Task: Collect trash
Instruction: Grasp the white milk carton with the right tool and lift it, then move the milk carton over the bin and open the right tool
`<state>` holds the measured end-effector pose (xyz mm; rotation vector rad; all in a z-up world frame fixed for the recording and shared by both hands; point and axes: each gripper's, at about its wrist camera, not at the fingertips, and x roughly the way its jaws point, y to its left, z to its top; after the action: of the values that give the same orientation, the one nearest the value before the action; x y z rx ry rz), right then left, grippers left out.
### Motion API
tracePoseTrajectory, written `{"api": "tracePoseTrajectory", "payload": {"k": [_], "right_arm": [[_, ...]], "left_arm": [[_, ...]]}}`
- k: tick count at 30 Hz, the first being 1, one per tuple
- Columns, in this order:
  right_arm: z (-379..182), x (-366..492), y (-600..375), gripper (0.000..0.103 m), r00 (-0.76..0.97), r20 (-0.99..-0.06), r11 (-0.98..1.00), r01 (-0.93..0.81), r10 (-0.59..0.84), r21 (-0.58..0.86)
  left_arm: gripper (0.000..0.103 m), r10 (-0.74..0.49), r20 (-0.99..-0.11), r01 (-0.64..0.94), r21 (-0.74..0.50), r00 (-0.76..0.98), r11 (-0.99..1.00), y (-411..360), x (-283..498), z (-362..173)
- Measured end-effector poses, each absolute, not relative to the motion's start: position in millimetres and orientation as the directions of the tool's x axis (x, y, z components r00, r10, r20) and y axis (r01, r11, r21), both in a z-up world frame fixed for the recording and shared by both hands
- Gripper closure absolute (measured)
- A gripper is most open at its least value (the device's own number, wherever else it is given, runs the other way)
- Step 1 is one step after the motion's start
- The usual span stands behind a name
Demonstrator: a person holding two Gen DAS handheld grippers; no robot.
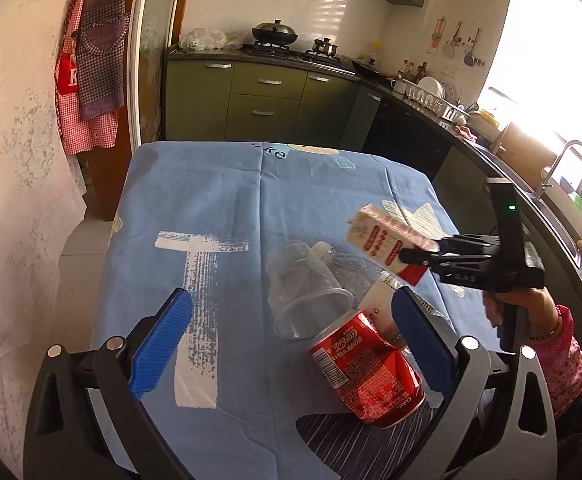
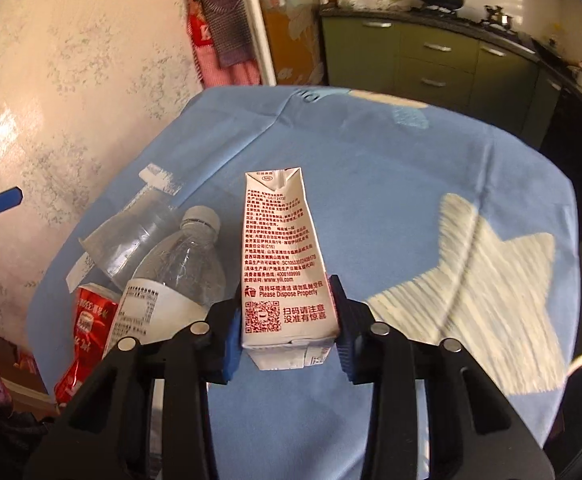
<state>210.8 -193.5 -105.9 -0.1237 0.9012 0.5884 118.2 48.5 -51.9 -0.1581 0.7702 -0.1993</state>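
Milk carton (image 2: 287, 264): small white carton, red print, QR code, folded gable top; pinched at its base by the right hand-held gripper (image 2: 287, 332), above the blue-clothed desk (image 2: 371, 160). Crushed red cola can (image 1: 365, 364), clear bottle (image 2: 179, 264) and clear plastic cup (image 1: 303, 288) lie together on the desk. Left hand-held gripper (image 1: 291, 340): spread wide, empty.

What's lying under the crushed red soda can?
The crushed red soda can rests on a clear plastic bottle's white label end, over the blue tablecloth. The bottle's base is hidden.
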Motion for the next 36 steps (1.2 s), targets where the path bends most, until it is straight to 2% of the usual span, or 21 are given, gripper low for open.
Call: {"api": "tracePoseTrajectory", "payload": {"k": [7, 11, 16, 20, 21, 22, 24, 27, 36], "right_arm": [[-77, 163, -283, 0.067, 0.627, -0.711, 0.934, -0.336, 0.317, 0.119], [-77, 141, -357, 0.067, 0.683, -0.713, 0.987, -0.131, 0.158, 0.094], [-100, 133, -436, 0.067, 0.654, -0.756, 0.995, 0.09, -0.02, 0.051], [-125, 146, -478, 0.066, 0.615, -0.784, 0.981, 0.192, -0.086, 0.042], [-131, 149, -483, 0.062, 0.603, -0.792, 0.976, 0.212, -0.099, 0.039], [-136, 152, -492, 0.05, 0.598, -0.791, 0.967, 0.254, -0.128, 0.036], [-139, 151, -500, 0.044, 0.61, -0.781, 0.957, 0.283, -0.134, 0.056], [-138, 145, -501, 0.044, 0.632, -0.767, 0.953, 0.285, -0.107, 0.101], [-125, 120, -470, 0.044, 0.663, -0.745, 0.972, 0.213, -0.067, 0.102]], "left_arm": [[0.005, -0.258, -0.671, 0.151, -0.215, 0.695, 0.965, 38, 115, -53], [0.005, -0.271, -0.666, 0.172, -0.212, 0.695, 0.962, 31, 113, -50], [0.005, -0.277, -0.662, 0.187, -0.205, 0.696, 0.961, 21, 111, -47], [0.005, -0.276, -0.668, 0.193, -0.197, 0.692, 0.961, 15, 112, -46], [0.005, -0.276, -0.669, 0.195, -0.196, 0.69, 0.961, 14, 112, -47], [0.005, -0.275, -0.671, 0.197, -0.192, 0.688, 0.961, 13, 112, -47], [0.005, -0.271, -0.675, 0.199, -0.185, 0.686, 0.962, 9, 113, -46], [0.005, -0.267, -0.677, 0.205, -0.172, 0.686, 0.963, 6, 114, -46], [0.005, -0.222, -0.685, 0.239, -0.072, 0.694, 0.968, 11, 118, -55]]}}
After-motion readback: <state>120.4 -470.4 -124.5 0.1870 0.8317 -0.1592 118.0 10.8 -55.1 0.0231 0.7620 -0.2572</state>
